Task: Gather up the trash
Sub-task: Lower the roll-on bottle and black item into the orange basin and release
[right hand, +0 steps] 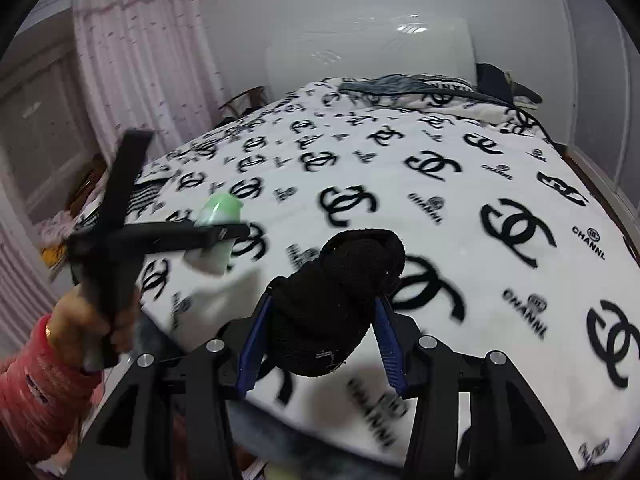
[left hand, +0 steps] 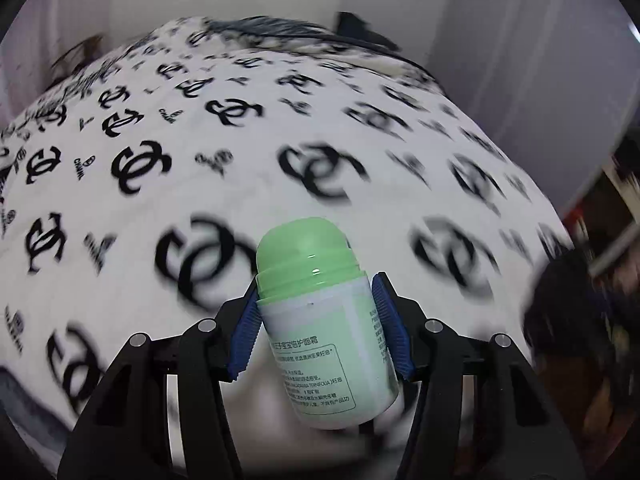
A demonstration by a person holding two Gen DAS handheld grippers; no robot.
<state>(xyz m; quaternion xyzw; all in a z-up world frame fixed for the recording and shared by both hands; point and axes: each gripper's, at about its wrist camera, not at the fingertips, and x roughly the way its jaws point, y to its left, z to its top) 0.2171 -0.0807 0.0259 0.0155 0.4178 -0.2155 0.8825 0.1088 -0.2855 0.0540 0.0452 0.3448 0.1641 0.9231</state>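
While both grippers hang over the bed (right hand: 460, 216), each has something clamped between its blue pads. Seen from the left wrist, the left gripper (left hand: 316, 320) grasps a bottle (left hand: 324, 344), white and pale green with a rounded green cap (left hand: 304, 248); the pads press on its two sides just below the cap, and the bottle leans slightly, cap pointing away from the camera, base toward it, clear of the blanket (left hand: 200, 128). Seen from the right wrist, that same gripper shows at the left, blurred, held by a hand (right hand: 92, 328) in a red sleeve (right hand: 36, 392), with the bottle's green cap poking out beyond its black fingers. The right gripper (right hand: 320, 312) is clenched on a black sock (right hand: 340, 300), bundled into a lump that bulges above the pads and hangs a little below them, off the blanket. The blanket is white with black interlocked-letter logos and covers the whole bed. A white headboard (right hand: 368, 56) stands at the far end, with dark cloth (right hand: 492, 80) beside it. A pink curtain (right hand: 140, 60) hangs at the left.
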